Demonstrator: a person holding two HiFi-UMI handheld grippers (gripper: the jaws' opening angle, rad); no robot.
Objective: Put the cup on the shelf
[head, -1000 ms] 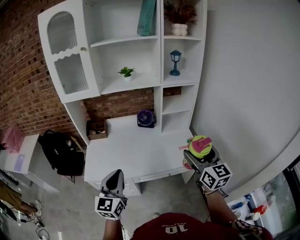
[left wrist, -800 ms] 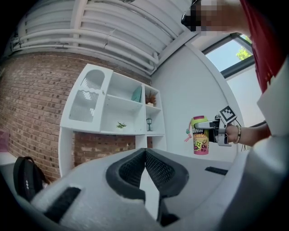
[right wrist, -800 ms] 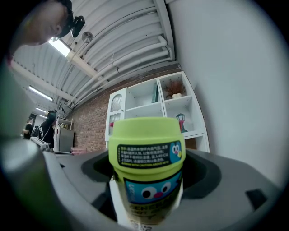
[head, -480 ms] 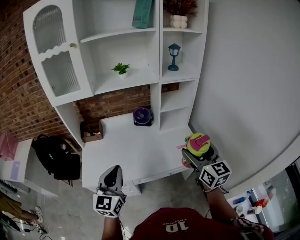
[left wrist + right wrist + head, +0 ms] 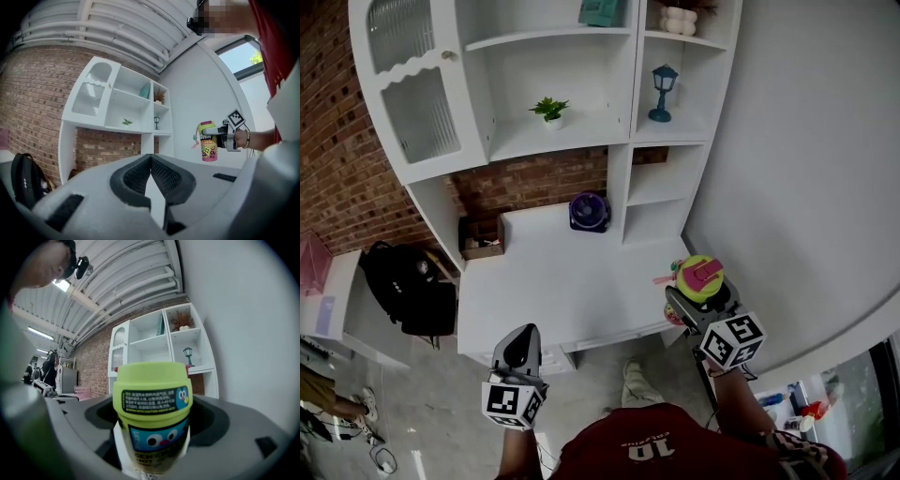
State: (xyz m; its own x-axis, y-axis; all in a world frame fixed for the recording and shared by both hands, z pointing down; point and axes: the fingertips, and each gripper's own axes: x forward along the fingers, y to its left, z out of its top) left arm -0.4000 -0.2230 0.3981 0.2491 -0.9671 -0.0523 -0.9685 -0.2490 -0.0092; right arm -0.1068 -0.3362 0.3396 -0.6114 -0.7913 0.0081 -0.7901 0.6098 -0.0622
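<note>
Cup [image 5: 701,278] sits upright, clamped in the right gripper [image 5: 695,306]; left gripper [image 5: 522,348] points forward, jaws pressed together, empty.

The lime-green plastic cup [image 5: 152,399] has a pink lid, a black label band with pale print, and a blue cartoon face with white eyes. The tall white shelf unit [image 5: 516,141] backs onto a red-brown brick wall [image 5: 337,169]. The small round fan [image 5: 589,211] is purple, the little lantern [image 5: 662,92] dark blue, the potted plant [image 5: 548,109] green.
</note>
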